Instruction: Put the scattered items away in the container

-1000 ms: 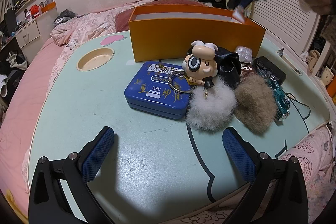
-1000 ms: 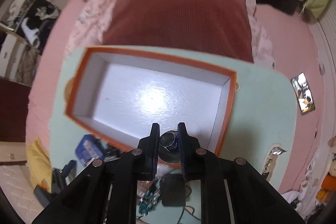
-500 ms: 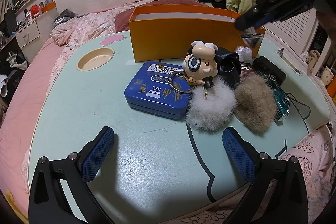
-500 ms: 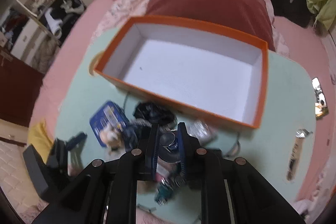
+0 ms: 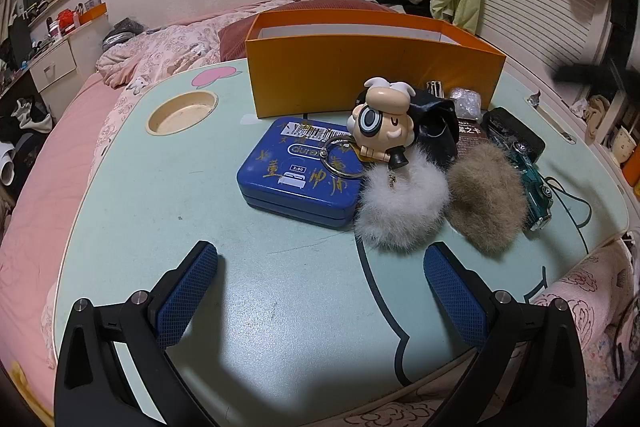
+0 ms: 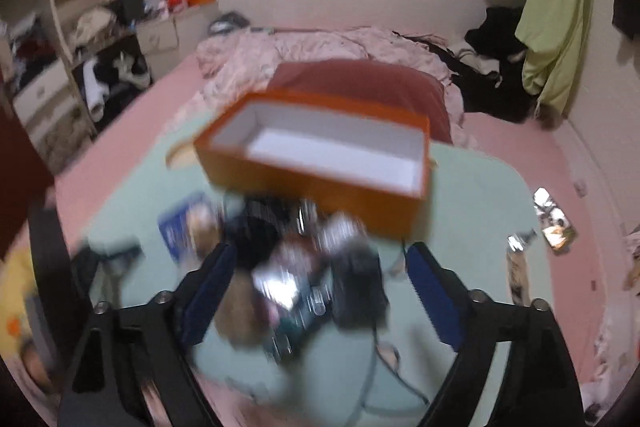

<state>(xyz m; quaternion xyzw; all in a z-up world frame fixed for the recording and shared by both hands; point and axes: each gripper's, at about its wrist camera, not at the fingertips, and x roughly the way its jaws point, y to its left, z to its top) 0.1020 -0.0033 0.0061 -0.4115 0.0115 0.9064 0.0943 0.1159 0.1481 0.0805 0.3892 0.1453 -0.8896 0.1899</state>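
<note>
The right gripper (image 6: pixel 318 287) has just been opening; its blue pads now stand wide apart with nothing pressed between them, and its blurred view looks down on the clutter at the near side of the orange box (image 6: pixel 320 163). The box interior shows only white walls and floor, so no item can be confirmed inside. The left gripper (image 5: pixel 320 291) hovers low over the pale green table (image 5: pixel 132 203), its jaws also spread and empty, facing the pile. Just in front of the box lie the blue tin (image 5: pixel 298 173), the cartoon keychain figure (image 5: pixel 382 121) leaning on it, a white pom-pom (image 5: pixel 402 205) touching a brown pom-pom (image 5: pixel 486 197), and a teal toy car (image 5: pixel 536 187) beside them. The step in hand looks like choosing the next item to collect. The next move calls for centring the open right jaws over one piece, probably something at the pile's right edge, and closing without snagging the nearby cable (image 5: pixel 570 197).
</note>
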